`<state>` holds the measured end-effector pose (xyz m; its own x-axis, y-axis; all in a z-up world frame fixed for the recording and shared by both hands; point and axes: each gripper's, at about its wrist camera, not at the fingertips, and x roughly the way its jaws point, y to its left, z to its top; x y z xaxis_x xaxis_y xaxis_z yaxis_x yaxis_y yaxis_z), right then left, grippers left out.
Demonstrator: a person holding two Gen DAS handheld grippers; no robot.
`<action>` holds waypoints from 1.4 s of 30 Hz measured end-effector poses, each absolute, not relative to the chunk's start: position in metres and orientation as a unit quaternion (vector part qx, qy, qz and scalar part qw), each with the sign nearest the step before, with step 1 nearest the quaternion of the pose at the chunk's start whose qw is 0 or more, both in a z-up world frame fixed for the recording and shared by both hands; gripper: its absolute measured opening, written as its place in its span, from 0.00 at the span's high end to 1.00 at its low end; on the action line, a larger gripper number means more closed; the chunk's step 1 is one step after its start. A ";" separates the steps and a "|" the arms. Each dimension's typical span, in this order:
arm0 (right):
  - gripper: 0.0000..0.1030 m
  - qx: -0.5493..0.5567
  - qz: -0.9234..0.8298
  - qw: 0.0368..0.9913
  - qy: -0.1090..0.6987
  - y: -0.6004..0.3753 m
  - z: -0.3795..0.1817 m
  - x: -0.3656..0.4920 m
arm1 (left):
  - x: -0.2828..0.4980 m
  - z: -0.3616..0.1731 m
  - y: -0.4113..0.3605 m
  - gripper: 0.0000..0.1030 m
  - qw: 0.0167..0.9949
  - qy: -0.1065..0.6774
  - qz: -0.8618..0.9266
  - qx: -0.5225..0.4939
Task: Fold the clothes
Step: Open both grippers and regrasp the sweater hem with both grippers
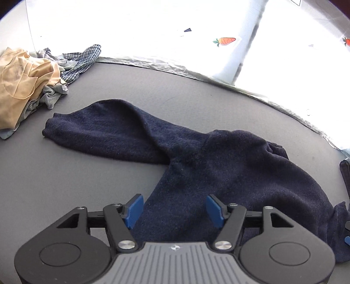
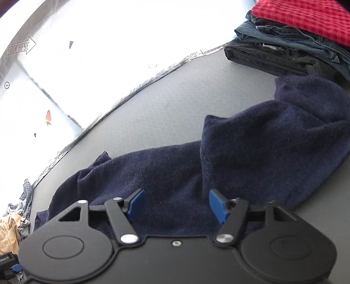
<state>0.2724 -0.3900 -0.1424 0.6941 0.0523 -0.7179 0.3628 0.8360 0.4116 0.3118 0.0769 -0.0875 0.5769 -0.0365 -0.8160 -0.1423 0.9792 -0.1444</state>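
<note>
Left gripper (image 1: 175,210): jaws apart, nothing between the pads, over the sweater's body.
Right gripper (image 2: 176,205): jaws apart, empty, above the cloth.
Navy sweater (image 1: 218,166): spread mid-tabletop, sleeves out sideways.
Unfolded heap (image 1: 28,83): tabletop's far left edge.
Folded stack (image 2: 295,37): far right corner.

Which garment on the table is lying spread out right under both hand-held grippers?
The navy blue sweater, sleeves out on the grey table. The others are bunched in a tan and checked heap or folded in a stack under the red checked cloth.
</note>
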 end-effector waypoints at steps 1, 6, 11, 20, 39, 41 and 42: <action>0.26 0.262 -0.094 0.883 0.377 -0.393 -0.142 0.286 | 0.322 -0.088 0.070 0.36 0.882 0.461 0.025 -0.095; 0.26 0.229 -0.123 0.887 0.381 -0.420 -0.151 0.352 | 0.377 -0.095 0.034 0.27 0.879 0.473 0.010 -0.067; 0.28 0.166 -0.163 0.880 0.413 -0.445 -0.178 0.408 | 0.423 -0.111 0.005 0.25 0.870 0.491 0.001 -0.037; 0.32 0.095 -0.168 0.861 0.471 -0.440 -0.206 0.385 | 0.512 -0.139 -0.056 0.18 0.860 0.508 -0.038 0.030; 0.29 0.163 -0.191 0.819 0.516 -0.418 -0.198 0.318 | 0.547 -0.170 -0.128 0.17 0.799 0.482 -0.314 0.175; 0.29 0.158 -0.194 0.819 0.517 -0.415 -0.199 0.319 | 0.545 -0.176 -0.129 0.18 0.794 0.484 -0.322 0.177; 0.28 0.157 -0.195 0.819 0.517 -0.415 -0.199 0.319 | 0.543 -0.178 -0.129 0.19 0.797 0.482 -0.320 0.174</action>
<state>0.3191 -0.4146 -0.1993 0.3900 -0.1568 -0.9074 0.4816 0.8746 0.0558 0.5435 -0.1292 -0.1781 0.3298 -0.3420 -0.8799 0.6778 0.7346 -0.0315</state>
